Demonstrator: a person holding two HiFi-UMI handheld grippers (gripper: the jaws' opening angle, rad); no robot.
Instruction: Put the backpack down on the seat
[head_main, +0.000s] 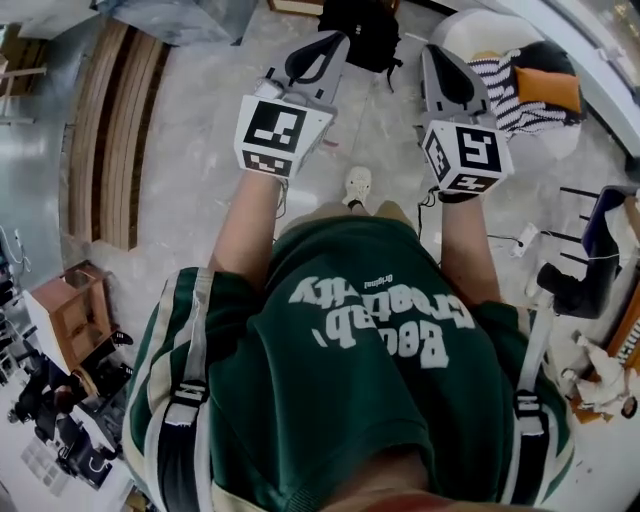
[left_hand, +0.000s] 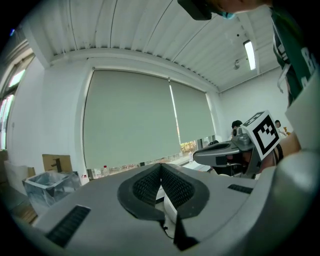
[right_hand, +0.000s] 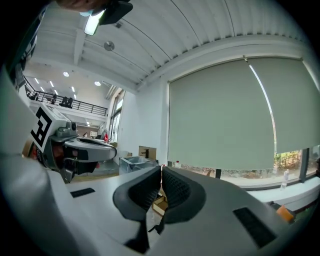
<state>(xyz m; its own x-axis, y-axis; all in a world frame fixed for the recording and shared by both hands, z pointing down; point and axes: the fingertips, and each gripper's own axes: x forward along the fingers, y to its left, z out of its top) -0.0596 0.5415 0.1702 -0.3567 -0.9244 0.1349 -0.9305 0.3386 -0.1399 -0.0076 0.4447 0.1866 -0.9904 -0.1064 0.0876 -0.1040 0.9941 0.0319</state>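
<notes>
Closest to us is the green shirt (head_main: 370, 330) of the person, with grey straps over both shoulders. Two bare forearms go forward from it, and each one carries a gripper with a marker cube at its back: the left cube (head_main: 280, 135) and the right cube (head_main: 465, 155).

The left gripper (head_main: 336, 40) points ahead, about level. In its own view the two ribbed black pads meet at their tips and we see nothing between them, so it is closed and empty. The right gripper (head_main: 432, 52) is held beside it, a little apart and nearly parallel. In its own view the pads are also pressed together with nothing caught, so it holds nothing either.

Between the two forearms, lower down, one pale shoe (head_main: 357, 186) stands on the light speckled floor (head_main: 200, 150).

Further ahead is the black backpack (head_main: 365, 30). It seems to stand on the floor, beyond the tips of the grippers. It lies just to the left of the seat (head_main: 462, 28) and not on it. The seat is a white round chair, and it carries a striped cushion (head_main: 500, 85) and an orange cushion (head_main: 548, 88).

At the far left, wooden planks (head_main: 115, 140) lie on the floor. Farthest away, the gripper views show grey roller blinds (left_hand: 130, 125) over a wide window, and a cardboard box (left_hand: 56, 162) low on the left.
</notes>
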